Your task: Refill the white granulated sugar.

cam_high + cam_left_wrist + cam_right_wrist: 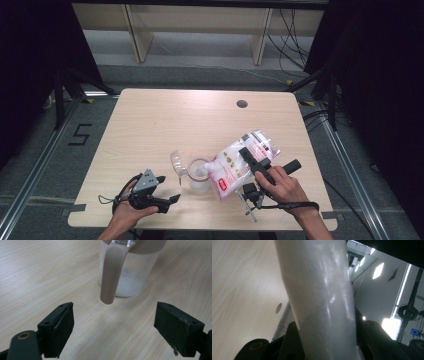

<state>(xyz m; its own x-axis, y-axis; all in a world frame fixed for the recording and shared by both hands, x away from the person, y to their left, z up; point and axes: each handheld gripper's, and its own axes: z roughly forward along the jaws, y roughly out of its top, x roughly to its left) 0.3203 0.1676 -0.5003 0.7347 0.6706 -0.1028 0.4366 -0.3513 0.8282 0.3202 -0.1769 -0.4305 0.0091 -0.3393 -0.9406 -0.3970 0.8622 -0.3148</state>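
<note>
In the high view, a clear plastic measuring cup with a handle (198, 175) stands upright on the pale wooden table (165, 120), near its front edge. A little white grainy powder lies in its bottom. A white plastic bag with red print (235, 162) is tilted over the cup, its lower end at the cup's rim, its upper end raised toward the right. The print on the bag is too small to read. The right gripper (250, 159) clamps the bag across its middle, the black jaws pressed against both faces. The left gripper (167, 192) rests low over the table to the left of the cup, apart from it, jaws wide and with nothing between them. A black "5" (80, 134) is marked on the grey floor left of the table.

In the left gripper view, the 2 black pads (62, 327) stand wide apart above bare wood. The cup (130, 277) is just beyond them, its handle (111, 275) hanging toward the camera, and the white powder (130, 282) forms a thin layer inside.

In the right gripper view, the bag (322, 302) rises between the jaws as a whitish, glossy column, gripped at the bottom of the frame; no writing shows here. The table's round hole (278, 308) lies beyond at the left.
</note>
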